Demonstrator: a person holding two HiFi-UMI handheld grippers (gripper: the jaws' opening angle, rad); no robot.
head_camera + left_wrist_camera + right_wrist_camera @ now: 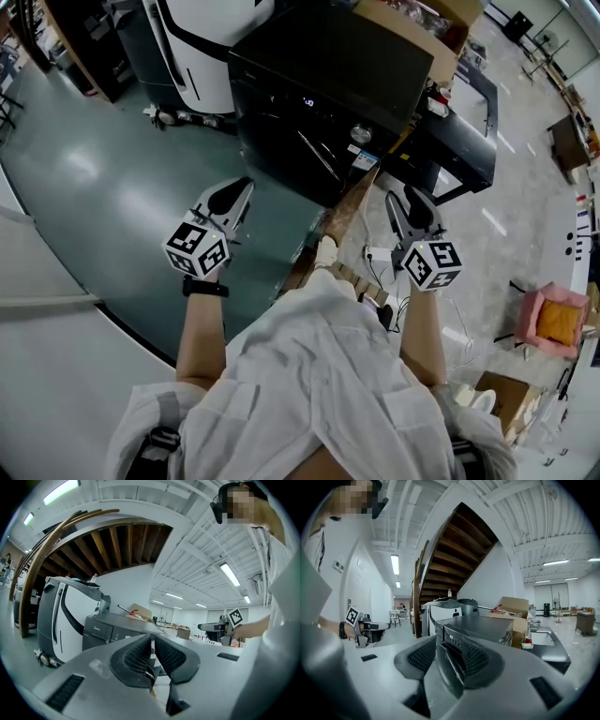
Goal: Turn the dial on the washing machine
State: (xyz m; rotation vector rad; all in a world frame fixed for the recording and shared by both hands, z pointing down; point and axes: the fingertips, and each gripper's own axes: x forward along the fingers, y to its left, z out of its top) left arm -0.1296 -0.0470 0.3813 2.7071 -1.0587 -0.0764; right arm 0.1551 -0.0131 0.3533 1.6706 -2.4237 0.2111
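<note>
The black washing machine point(328, 66) stands ahead of me, its round silver dial point(361, 134) on the front panel near the right corner. Both grippers hang in the air short of it, touching nothing. My left gripper point(242, 187) is down and to the left of the machine, jaws shut and empty point(152, 641). My right gripper point(403, 195) sits below the dial, well short of it, with a small gap between its jaws. In the right gripper view point(449, 651) the machine's lit front panel point(454, 641) shows through that gap. The left gripper view has the machine point(98, 632) off to the left.
A big white and black appliance point(202, 47) stands left of the machine, an open cardboard box point(412, 28) behind it. A low black bench point(469, 141) is at the right, a wooden stair beam point(347, 216) runs under my hands, a pink bin point(553, 323) sits far right.
</note>
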